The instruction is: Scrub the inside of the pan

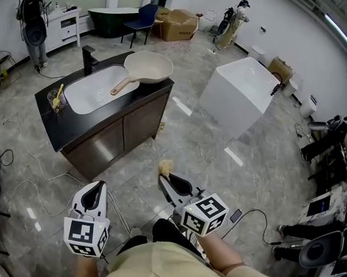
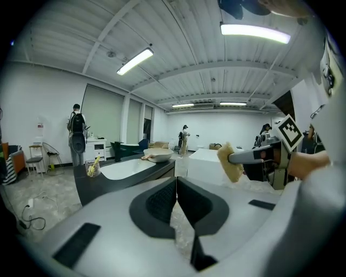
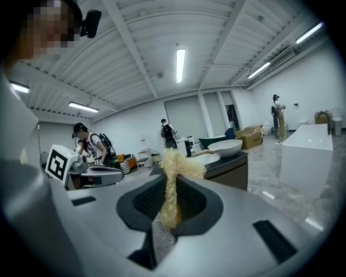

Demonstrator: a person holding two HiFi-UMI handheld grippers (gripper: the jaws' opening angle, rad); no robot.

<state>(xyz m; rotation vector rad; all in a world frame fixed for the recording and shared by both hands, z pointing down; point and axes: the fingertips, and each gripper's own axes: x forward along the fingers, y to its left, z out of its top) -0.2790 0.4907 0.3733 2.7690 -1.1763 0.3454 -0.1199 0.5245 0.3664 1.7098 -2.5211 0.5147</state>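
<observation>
A cream pan point(image 1: 148, 67) with a wooden handle rests on the black countertop point(image 1: 59, 130), partly over the white sink basin point(image 1: 95, 88). It also shows far off as the pan point(image 2: 158, 155) and the pan point(image 3: 227, 147). Both grippers are held low over the floor, well short of the cabinet. My right gripper point(image 1: 164, 176) is shut on a yellowish fibrous scrubber point(image 1: 165, 166), and the scrubber point(image 3: 171, 186) stands pinched upright between the jaws. My left gripper point(image 1: 95, 187) is shut with nothing in it, the left gripper point(image 2: 177, 189) showing its pads pressed together.
A black faucet point(image 1: 88, 59) and a glass with a yellow brush point(image 1: 56, 99) stand by the basin. A white bathtub point(image 1: 240, 93) sits to the right. Cables point(image 1: 28, 183) lie on the floor. A person with a backpack point(image 1: 31, 21) stands at the back left.
</observation>
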